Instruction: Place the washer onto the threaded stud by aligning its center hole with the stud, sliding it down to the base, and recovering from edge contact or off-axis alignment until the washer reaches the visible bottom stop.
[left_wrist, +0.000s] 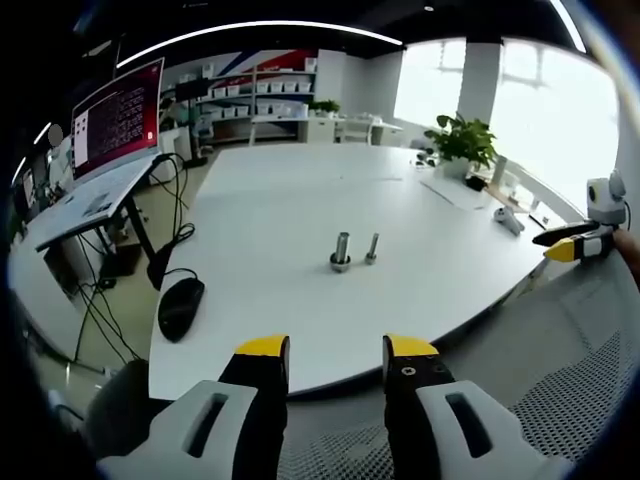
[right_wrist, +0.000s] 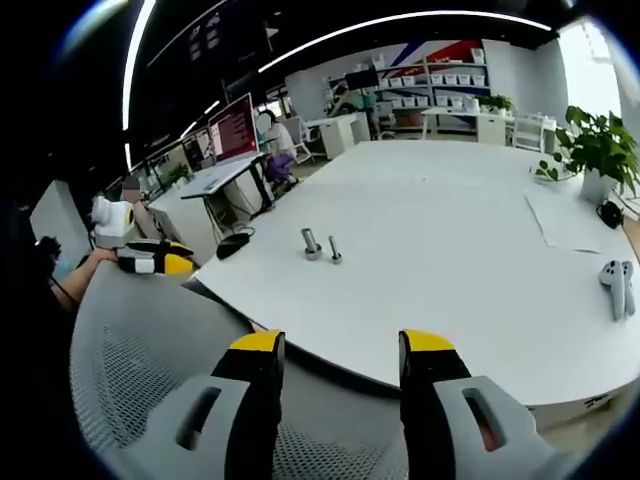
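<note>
Both grippers empty, jaws spread, held back off the table (left_wrist: 300, 290) edge

Left gripper (left_wrist: 336, 350) and right gripper (right_wrist: 340, 345) hover over the mesh chair (right_wrist: 150, 350). The stud (left_wrist: 341, 249) stands upright mid-table with a ring at its base, likely the washer (left_wrist: 340, 265); a smaller bolt (left_wrist: 372, 249) sits just beside it. Expect thin, stiff, slick, light metal: pinch the washer by its outer rim, keep it flat or it jams on the threads
</note>
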